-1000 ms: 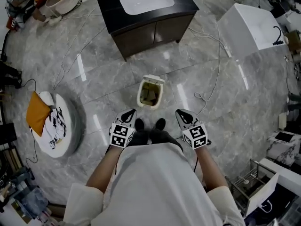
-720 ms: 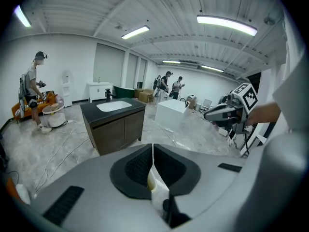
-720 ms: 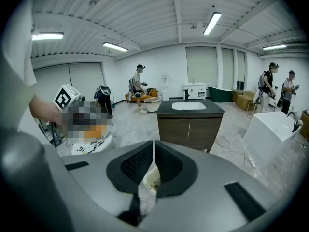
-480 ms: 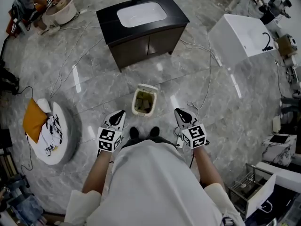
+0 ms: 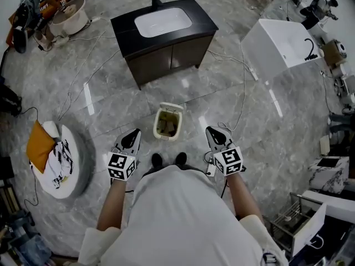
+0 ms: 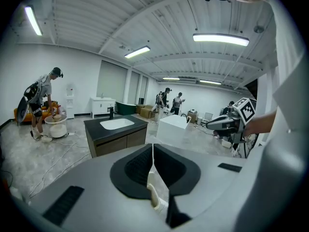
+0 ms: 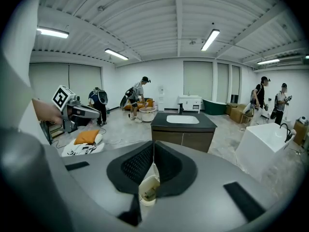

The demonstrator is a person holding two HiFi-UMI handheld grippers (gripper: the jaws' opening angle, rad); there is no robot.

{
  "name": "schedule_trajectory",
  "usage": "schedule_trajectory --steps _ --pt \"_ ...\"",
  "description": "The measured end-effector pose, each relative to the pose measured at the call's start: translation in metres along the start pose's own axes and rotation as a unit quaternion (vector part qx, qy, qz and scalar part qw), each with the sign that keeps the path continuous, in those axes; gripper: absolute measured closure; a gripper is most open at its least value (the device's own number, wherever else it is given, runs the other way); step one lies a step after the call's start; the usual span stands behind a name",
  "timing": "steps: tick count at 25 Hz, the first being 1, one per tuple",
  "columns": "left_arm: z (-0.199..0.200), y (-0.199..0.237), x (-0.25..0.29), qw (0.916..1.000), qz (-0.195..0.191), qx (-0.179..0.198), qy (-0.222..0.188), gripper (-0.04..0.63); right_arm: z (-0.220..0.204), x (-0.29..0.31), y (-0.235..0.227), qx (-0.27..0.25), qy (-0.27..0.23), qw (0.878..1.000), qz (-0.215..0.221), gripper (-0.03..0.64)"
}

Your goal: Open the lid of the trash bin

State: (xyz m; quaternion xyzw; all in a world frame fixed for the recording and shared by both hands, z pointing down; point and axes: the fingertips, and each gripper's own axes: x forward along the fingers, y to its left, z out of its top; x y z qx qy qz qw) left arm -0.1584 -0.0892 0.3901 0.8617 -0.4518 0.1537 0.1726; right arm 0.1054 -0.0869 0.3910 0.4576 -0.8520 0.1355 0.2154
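On the floor (image 5: 260, 148), trash bin (image 5: 168, 122) lies ahead between left gripper (image 5: 133, 135) and right gripper (image 5: 212, 132); both fingers clenched, empty.

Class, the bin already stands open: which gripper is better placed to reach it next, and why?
Left, narrowly: in the head view the left gripper lies slightly nearer the trash bin than the right gripper. Both are shut, empty, and aimed towards it.

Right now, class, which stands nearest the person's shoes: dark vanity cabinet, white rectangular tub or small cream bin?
The small cream bin, just ahead of the shoes; the others stand farther off.
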Motion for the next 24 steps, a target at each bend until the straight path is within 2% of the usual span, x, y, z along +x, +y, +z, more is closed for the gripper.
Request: schedule_trajectory --steps 24 --pt "0.007 -0.002 0.008 0.9998 0.007 -0.014 -0.015 0.575 0.011 -0.002 -0.015 -0.007 -0.013 1.0 -0.006 0.583"
